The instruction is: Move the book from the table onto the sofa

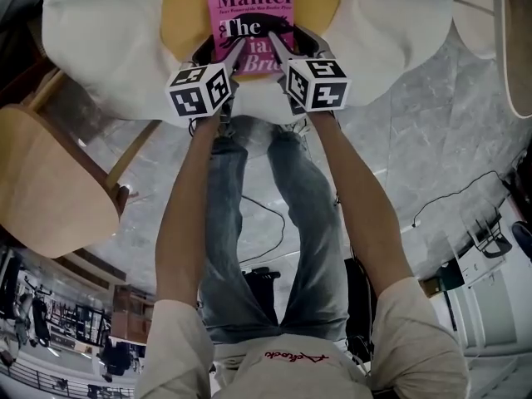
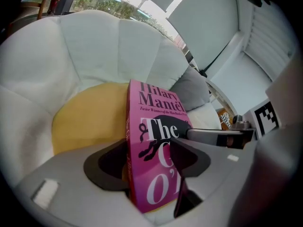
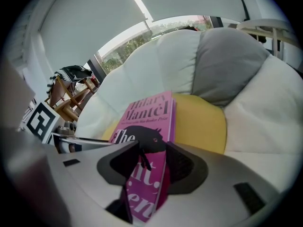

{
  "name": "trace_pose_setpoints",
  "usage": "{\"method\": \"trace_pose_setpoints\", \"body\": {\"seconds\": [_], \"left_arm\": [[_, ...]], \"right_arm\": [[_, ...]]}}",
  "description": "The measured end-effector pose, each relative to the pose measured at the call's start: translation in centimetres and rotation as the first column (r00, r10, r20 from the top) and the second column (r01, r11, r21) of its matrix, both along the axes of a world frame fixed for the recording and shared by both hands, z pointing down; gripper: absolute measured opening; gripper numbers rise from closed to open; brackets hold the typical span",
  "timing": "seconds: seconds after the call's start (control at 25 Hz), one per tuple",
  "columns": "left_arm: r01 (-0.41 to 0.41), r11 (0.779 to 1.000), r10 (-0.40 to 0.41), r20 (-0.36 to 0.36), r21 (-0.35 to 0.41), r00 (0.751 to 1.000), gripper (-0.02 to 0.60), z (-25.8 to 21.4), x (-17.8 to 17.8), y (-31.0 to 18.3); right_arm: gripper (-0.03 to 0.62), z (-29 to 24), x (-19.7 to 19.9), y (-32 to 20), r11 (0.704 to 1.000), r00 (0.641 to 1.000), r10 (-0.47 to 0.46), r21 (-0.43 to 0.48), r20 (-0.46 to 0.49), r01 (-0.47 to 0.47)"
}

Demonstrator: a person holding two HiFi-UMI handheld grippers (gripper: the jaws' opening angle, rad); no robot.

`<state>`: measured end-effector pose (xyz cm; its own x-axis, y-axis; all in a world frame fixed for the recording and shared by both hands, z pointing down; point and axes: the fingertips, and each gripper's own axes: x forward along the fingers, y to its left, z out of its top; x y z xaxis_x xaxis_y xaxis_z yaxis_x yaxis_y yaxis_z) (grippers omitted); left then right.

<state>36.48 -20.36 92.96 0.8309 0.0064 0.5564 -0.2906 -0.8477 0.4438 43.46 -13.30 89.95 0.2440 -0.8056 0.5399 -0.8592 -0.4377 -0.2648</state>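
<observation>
Gripping the pink book (image 1: 249,7) by its near end from both sides: left gripper (image 1: 223,48) clamped on one edge, right gripper (image 1: 278,46) on the other, pads pressed against the covers. Held over the yellow cushion (image 2: 90,117) of the white sofa (image 1: 100,48); impossible to tell whether touching it underneath. Cut off at the top of the head view, with the lower title hidden behind the jaws. Beyond, a grey cushion (image 3: 227,65); at left, a wooden chair (image 1: 50,181), only partly in view.
</observation>
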Motion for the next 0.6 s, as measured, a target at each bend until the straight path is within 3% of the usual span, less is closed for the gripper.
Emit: {"method": "trace_pose_setpoints", "body": {"seconds": [0.44,0.6], "left_arm": [[0.002,0.999,0.000,-0.027,0.053,1.000,0.281,-4.8,-2.4,-0.3],[-0.020,0.996,0.024,-0.051,0.081,0.998,0.228,-8.3,-2.9,0.7]], "right_arm": [[0.167,-4.3,-1.1,1.9,0.999,0.998,-0.017,-0.040,-0.059,0.015],[0.076,-7.0,-2.4,2.6,0.998,0.995,-0.033,-0.057,-0.097,0.027]]}}
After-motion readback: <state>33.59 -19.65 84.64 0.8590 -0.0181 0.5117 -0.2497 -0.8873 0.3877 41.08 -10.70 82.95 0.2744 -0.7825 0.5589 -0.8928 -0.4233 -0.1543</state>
